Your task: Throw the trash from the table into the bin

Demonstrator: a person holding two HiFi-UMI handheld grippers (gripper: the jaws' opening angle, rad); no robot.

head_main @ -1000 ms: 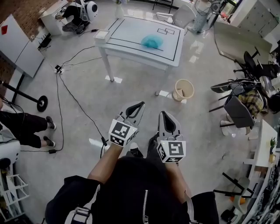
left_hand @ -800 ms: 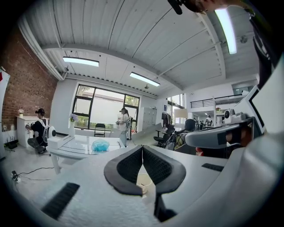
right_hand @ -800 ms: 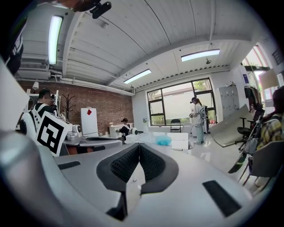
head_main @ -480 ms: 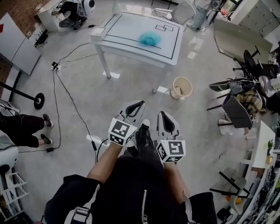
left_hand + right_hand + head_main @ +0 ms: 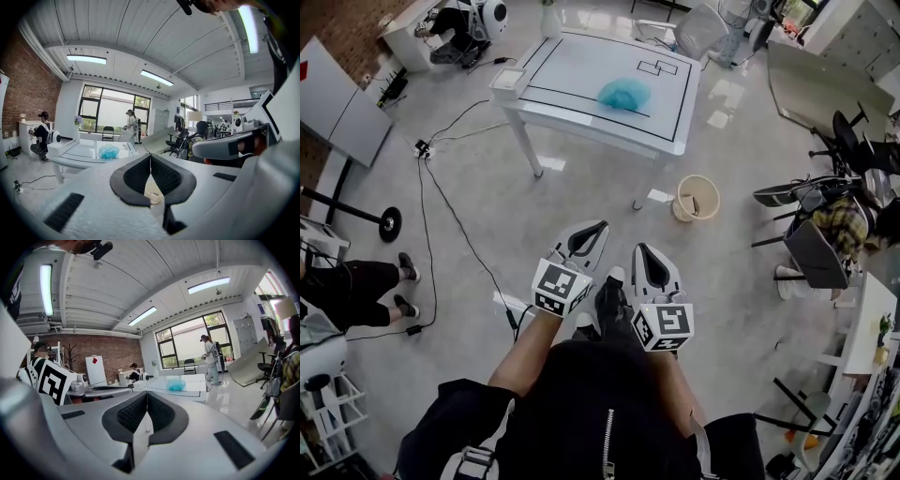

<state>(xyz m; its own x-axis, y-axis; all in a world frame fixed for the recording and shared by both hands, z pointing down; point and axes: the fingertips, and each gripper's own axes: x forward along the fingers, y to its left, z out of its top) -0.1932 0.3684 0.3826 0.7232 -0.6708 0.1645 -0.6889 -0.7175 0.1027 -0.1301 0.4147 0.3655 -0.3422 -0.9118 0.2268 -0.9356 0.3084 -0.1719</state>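
A crumpled teal piece of trash (image 5: 624,92) lies on the white table (image 5: 581,122) far ahead of me; it also shows as the teal trash (image 5: 108,151) in the left gripper view and the teal trash (image 5: 176,386) in the right gripper view. The beige bin (image 5: 695,196) stands on the floor by the table's near right leg, and the same bin (image 5: 152,191) peeks through the left jaws. My left gripper (image 5: 601,226) and right gripper (image 5: 637,249) are side by side over the floor, well short of the table. Both are shut with nothing held.
A white box (image 5: 508,81) sits on the table's left corner. Cables (image 5: 450,197) run across the floor at left. A person's legs (image 5: 356,286) are at far left. Office chairs (image 5: 816,234) and clutter line the right side. A person (image 5: 131,124) stands beyond the table.
The view has shifted as I walk; my foot has swung forward between the grippers. The table and bin sit slightly nearer. Both grippers stay shut and side by side.
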